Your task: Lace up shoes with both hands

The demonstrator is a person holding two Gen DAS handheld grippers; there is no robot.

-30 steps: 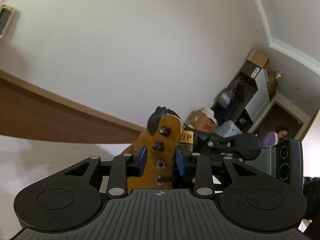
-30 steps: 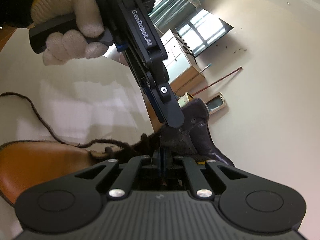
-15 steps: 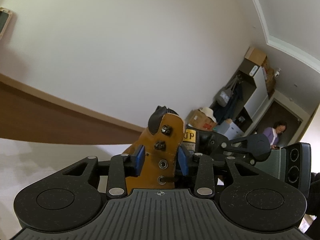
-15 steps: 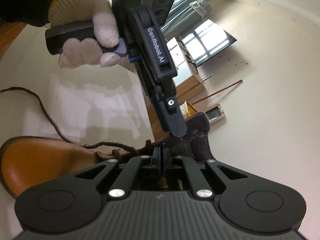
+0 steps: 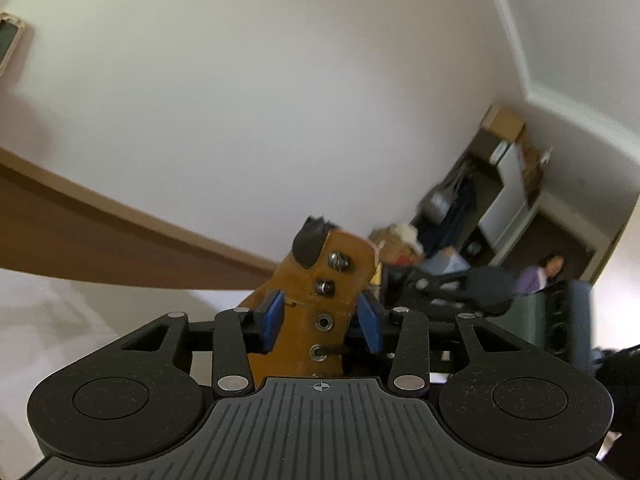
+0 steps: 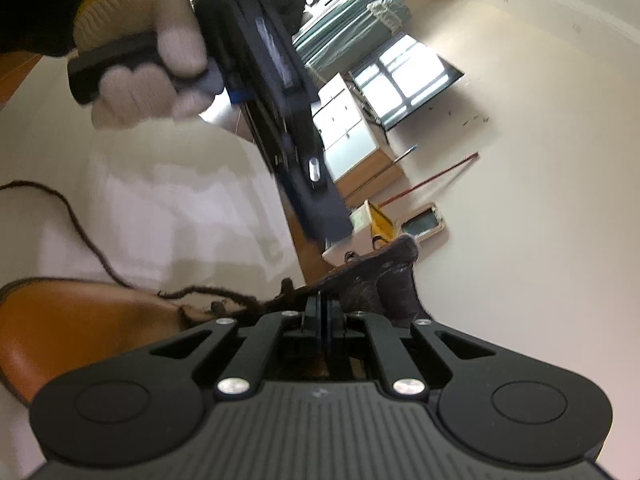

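Note:
A tan leather boot lies on a pale surface, its dark collar raised. In the left wrist view its eyelet flap stands between the blue pads of my left gripper, which rest against both of its edges. A gloved hand holds that left gripper above the collar. My right gripper sits low at the lacing. Its jaws are just opening, with only a thin slit between them. The dark brown lace runs from the table into them.
A wooden band runs along the white wall behind the boot. Far right, boxes and a shelf stand by a doorway where a person in purple sits. In the right wrist view a cabinet stands under a window.
The left pads stand a little wider apart around the flap. The left gripper and gloved hand have risen slightly in the right wrist view. A thin slit has appeared between the right pads.

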